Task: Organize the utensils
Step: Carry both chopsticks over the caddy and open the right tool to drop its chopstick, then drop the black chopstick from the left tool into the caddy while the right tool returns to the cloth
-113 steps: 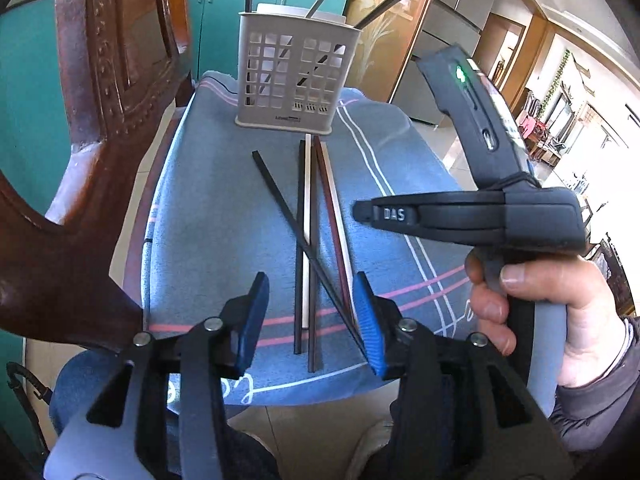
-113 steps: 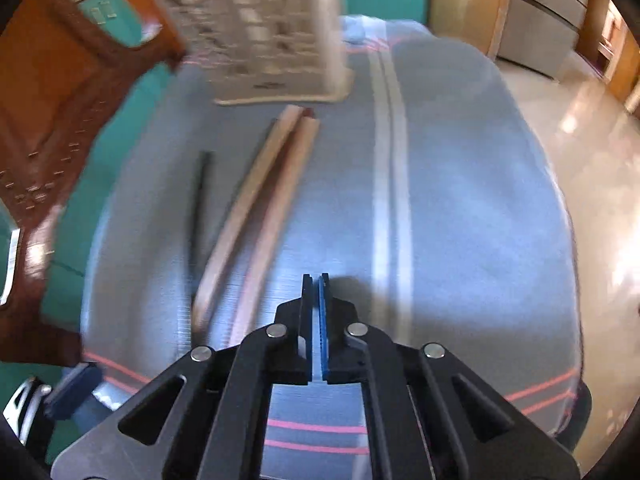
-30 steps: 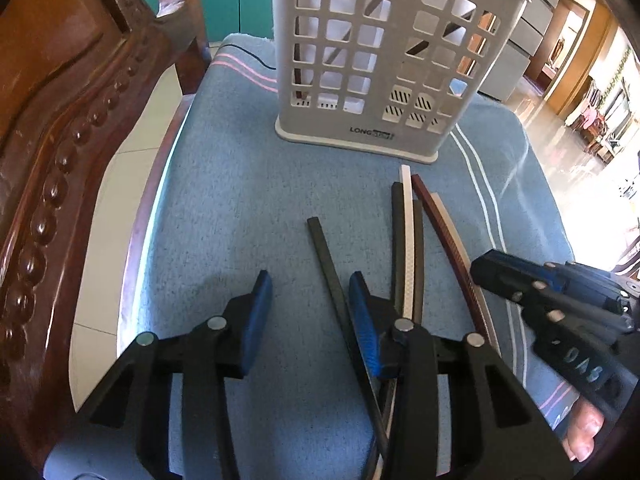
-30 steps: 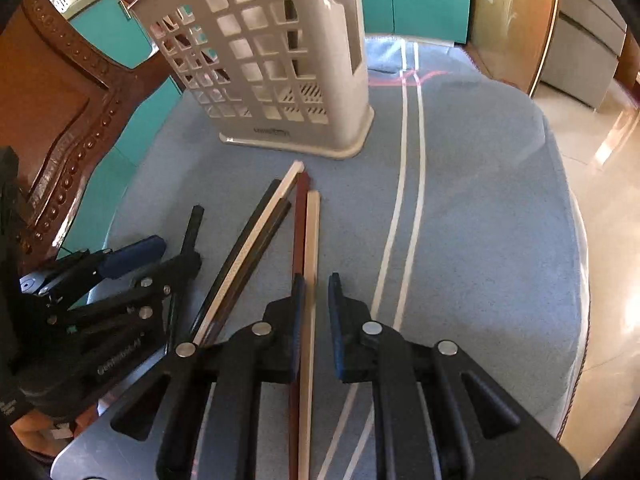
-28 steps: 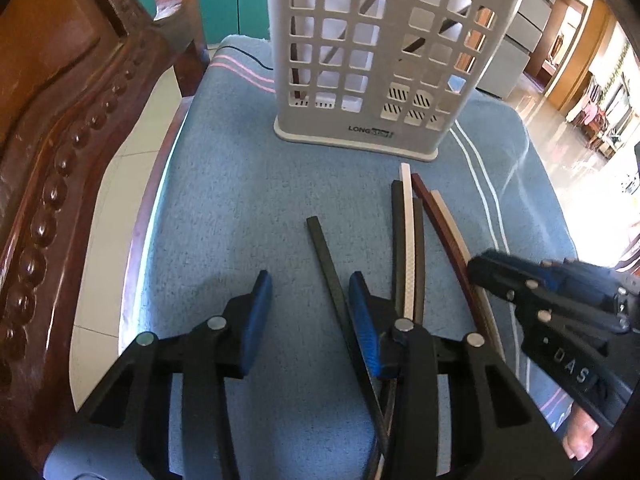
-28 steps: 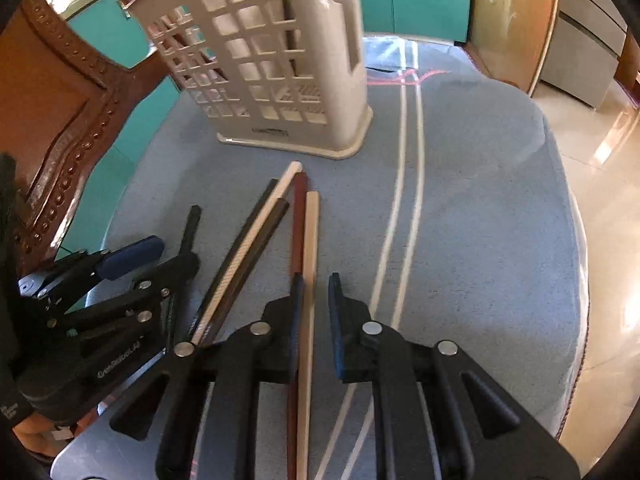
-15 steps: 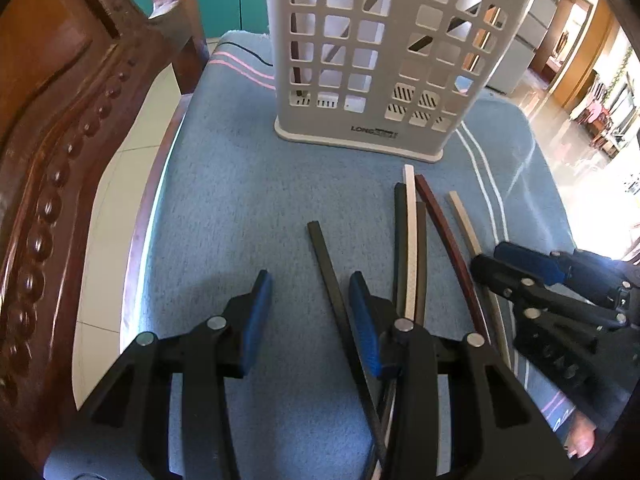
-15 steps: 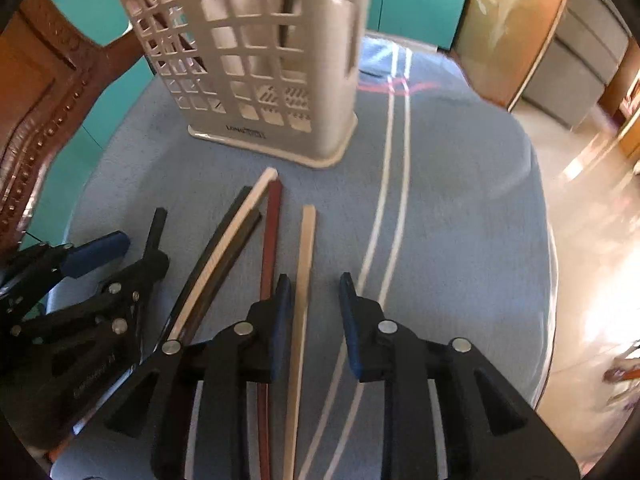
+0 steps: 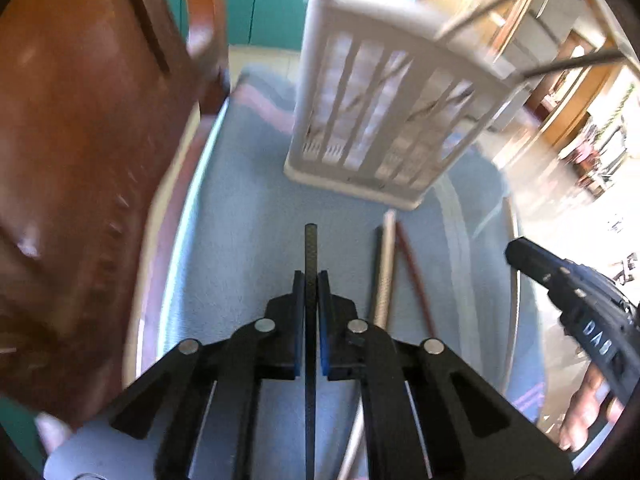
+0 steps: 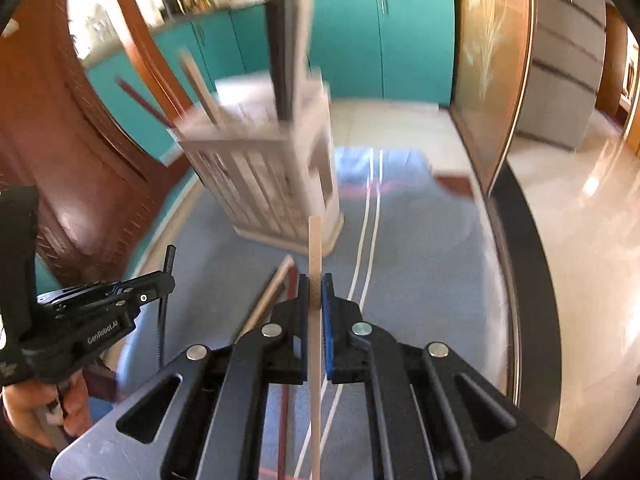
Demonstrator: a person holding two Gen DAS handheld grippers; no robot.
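Jaws clamped: left gripper (image 9: 311, 280) black chopstick (image 9: 311, 248), right gripper (image 10: 315, 284) beige chopstick (image 10: 314, 244).

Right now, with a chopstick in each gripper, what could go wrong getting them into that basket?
1. The left gripper pinches the black chopstick partway along its length, so it could pivot or slip.
2. The right gripper holds the pale wooden chopstick the same way, so it may swing and miss the basket opening.
3. Utensils already lean out of the basket and could block entry, and a bump might tip it.
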